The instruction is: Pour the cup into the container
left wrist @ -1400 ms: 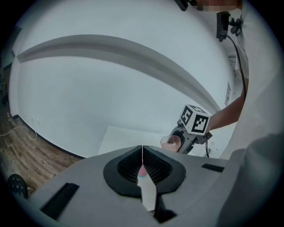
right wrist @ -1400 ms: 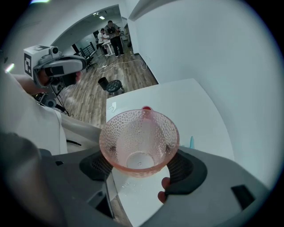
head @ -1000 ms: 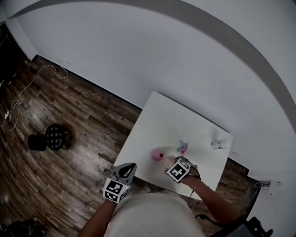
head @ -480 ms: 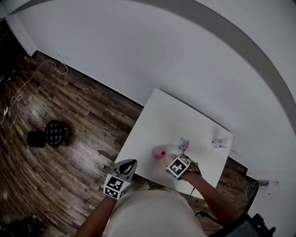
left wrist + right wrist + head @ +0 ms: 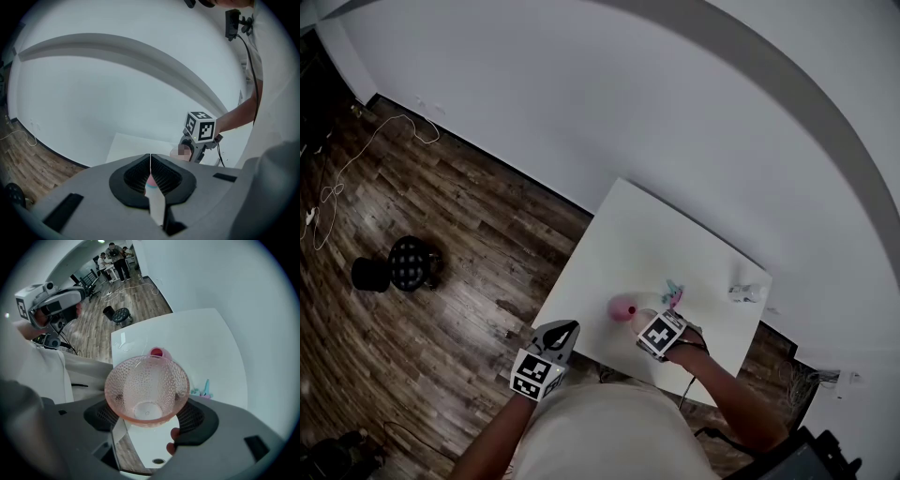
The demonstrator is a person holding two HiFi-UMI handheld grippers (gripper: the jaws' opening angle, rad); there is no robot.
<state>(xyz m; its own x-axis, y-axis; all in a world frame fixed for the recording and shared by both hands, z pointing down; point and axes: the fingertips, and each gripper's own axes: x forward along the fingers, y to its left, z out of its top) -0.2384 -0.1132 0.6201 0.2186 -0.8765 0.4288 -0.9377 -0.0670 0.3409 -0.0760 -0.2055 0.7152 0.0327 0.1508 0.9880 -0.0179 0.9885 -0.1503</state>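
In the right gripper (image 5: 147,414), a pink dimpled cup (image 5: 147,390), clamped at its lower wall between the two dark pads, with the mouth open toward the camera and the wide rim flaring clear of the jaws. Beneath it, the white table (image 5: 192,333). Just past the cup's far rim and partly covered by it, a small pink container (image 5: 157,353) standing on the table; impossible to tell whether touching the cup or apart. From the head view, the same container just left of the right gripper's marker cube, near the table's front edge. Farther right on the table, a small teal and pink item (image 5: 205,390). Off the table's near left edge, over the wooden floor (image 5: 441,244), the left gripper (image 5: 150,164), jaws pressed together on nothing, well apart from cup and container.
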